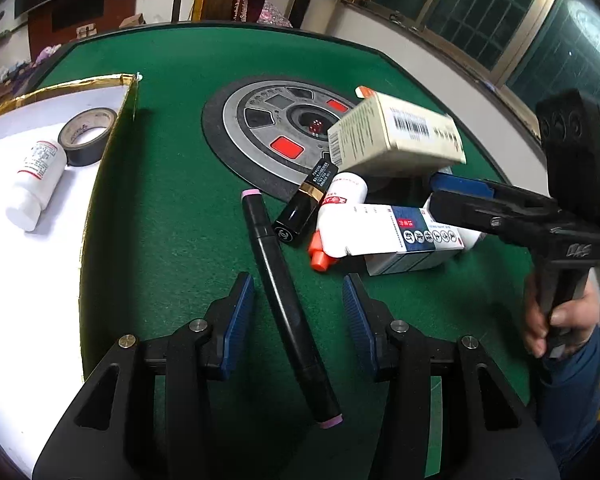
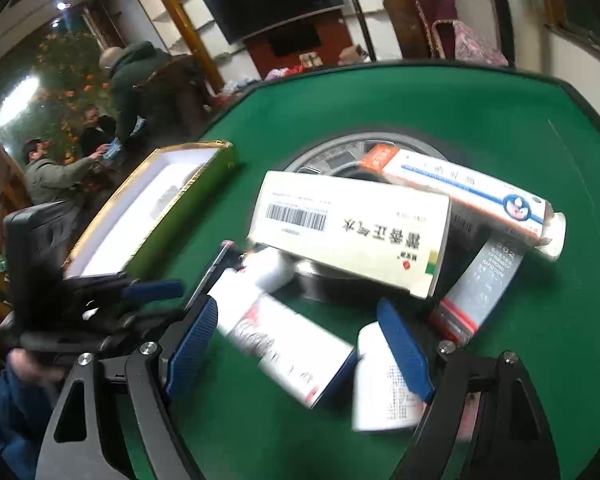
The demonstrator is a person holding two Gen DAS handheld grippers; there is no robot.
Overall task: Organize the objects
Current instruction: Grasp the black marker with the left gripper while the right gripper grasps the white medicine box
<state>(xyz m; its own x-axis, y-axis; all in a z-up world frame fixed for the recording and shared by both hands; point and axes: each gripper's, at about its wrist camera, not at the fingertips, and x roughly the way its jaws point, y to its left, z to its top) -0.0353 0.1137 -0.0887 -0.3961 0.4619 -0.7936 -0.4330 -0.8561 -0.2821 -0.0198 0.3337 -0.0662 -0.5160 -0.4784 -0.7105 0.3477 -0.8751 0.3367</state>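
Below, the left claw [image 1: 298, 312] is seen open above the green worktop [image 1: 172, 208], its blue pads either side of a black marker [image 1: 284, 296] without pressing on it; the marker lies flat, running from eleven to five o'clock. At ten o'clock a gold-rimmed tray [image 1: 112, 128] is found, with a white bottle [image 1: 36, 180] and a roll of black tape [image 1: 86, 136] inside. At one o'clock a heap is piled: a cream box [image 1: 396, 136] on top, a lipstick [image 1: 304, 208] and a blue-and-white box [image 1: 396, 232] beneath. The right claw [image 2: 300, 348] is held open over that heap, nothing gripped, with the blue-and-white box [image 2: 288, 352] and a white bottle [image 2: 380, 392] lying between its pads.
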